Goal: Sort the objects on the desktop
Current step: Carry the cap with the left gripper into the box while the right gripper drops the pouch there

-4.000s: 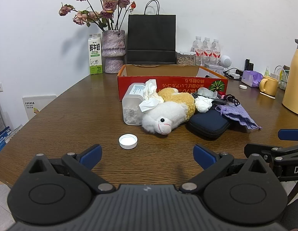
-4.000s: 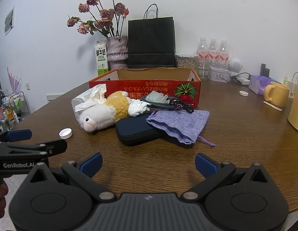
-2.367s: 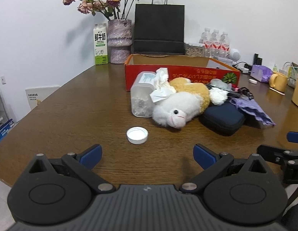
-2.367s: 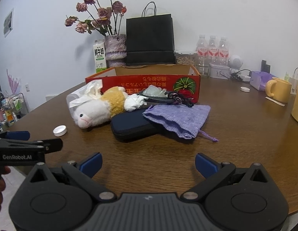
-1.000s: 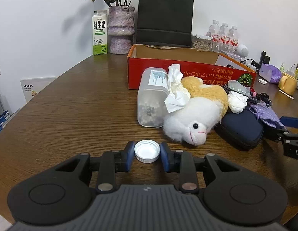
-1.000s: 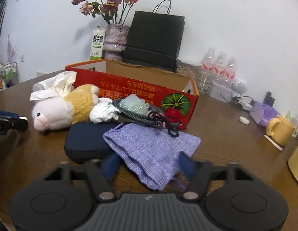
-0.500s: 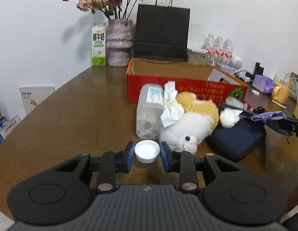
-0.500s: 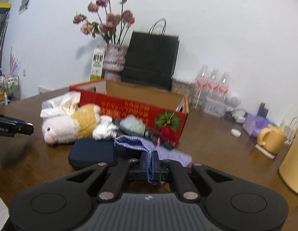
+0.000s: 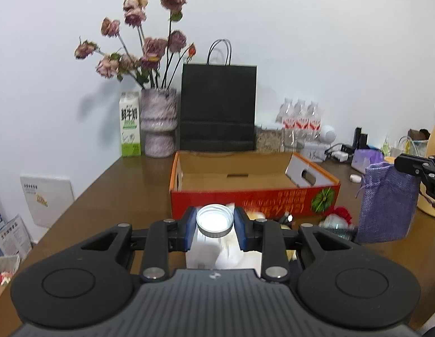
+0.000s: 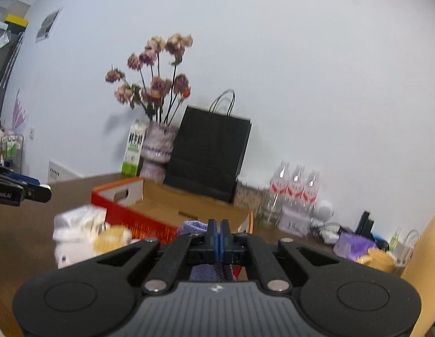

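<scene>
The left gripper [image 9: 215,223] sits at lower centre of the left wrist view, its blue-padded fingers [image 9: 190,229] narrowed onto a white bottle cap [image 9: 215,221] and pressing its rim from both sides; the cap is round, shallow and turned hollow side up, held above the blurred white clutter on the brown wooden table [image 9: 125,193]; behind it, at mid-frame, stands the red cardboard box [image 9: 254,196], open-topped with a plain brown inside and a green emblem on its front wall. At the right edge of that view the right gripper [image 9: 400,165] pinches the top corner of a purple woven pouch [image 9: 386,202], which hangs limp and clear of the table, a drawstring trailing at its left side; in the right wrist view the same gripper [image 10: 218,231] shows its pads pressed together at lower centre, purple cloth [image 10: 209,272] bunched beneath them. A black paper bag [image 9: 218,106] and a vase of dried roses [image 9: 158,123] stand against the white wall behind the box.
</scene>
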{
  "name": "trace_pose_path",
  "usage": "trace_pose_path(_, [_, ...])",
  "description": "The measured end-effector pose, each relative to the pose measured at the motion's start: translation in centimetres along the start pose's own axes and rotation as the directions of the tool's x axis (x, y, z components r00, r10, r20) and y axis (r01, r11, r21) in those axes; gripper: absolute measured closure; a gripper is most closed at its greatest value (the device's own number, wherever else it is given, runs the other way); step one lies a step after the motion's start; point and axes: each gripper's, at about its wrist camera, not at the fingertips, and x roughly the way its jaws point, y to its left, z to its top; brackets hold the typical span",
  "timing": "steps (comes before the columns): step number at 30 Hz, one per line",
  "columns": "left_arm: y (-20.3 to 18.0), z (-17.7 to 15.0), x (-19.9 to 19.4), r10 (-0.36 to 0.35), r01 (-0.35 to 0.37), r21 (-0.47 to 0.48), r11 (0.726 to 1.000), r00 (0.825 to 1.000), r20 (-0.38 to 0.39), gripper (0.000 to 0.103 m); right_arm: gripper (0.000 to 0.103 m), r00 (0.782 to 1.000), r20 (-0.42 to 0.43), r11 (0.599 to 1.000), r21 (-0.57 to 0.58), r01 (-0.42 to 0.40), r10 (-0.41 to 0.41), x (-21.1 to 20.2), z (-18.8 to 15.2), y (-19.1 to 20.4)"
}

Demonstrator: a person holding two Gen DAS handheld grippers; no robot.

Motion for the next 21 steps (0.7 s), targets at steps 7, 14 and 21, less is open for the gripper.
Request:
trace_pose_path(7, [-0.7,2.9,1.4,-0.040,0.040,0.004,0.999,0.999,0.028,0.074,0.103,0.999,0.037,1.000,0.021,-0.010,0.009,1.9,3.3,-1.5])
trace_pose_path(14, [-0.8,7.8,6.0,-0.062,0.062,0.004,0.998,0.998,0.027,0.074,0.103,0.999,0.035,0.998,0.063,-0.024,0.022,7.9,7.5,-3.6])
trace_pose_path(21, [-0.5,11.2,14.1,-0.072,0.073,0.013,0.997,0.996,-0.060,0.074,0.103,0.997,-0.045,0.993,0.097,-0.063,0.068,17.0,9.3,-3.5])
